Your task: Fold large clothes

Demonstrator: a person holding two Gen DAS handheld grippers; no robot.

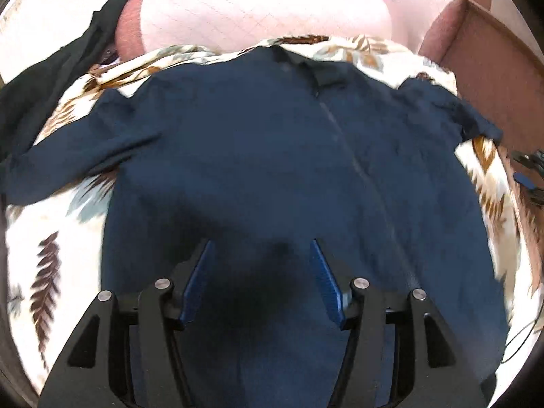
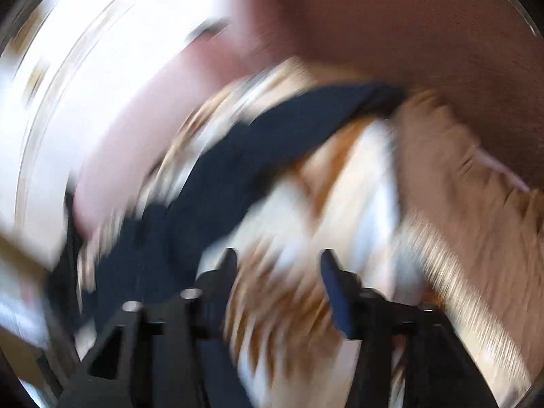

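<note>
A navy blue collared shirt point(image 1: 272, 142) lies spread flat, front up, on a leaf-patterned white cloth point(image 1: 51, 238), collar at the far end and both short sleeves out to the sides. My left gripper point(image 1: 260, 248) is open and empty, hovering over the shirt's lower middle. The right wrist view is heavily motion-blurred. There my right gripper point(image 2: 277, 258) is open and empty above the patterned cloth point(image 2: 306, 231), with one navy sleeve point(image 2: 265, 142) of the shirt to its left and ahead.
A black garment point(image 1: 68, 51) lies at the far left. A pink cushion point(image 1: 258, 13) and a reddish-brown sofa arm point(image 1: 486, 68) stand behind and to the right. A dark device with cables point(image 1: 530, 173) sits at the right edge.
</note>
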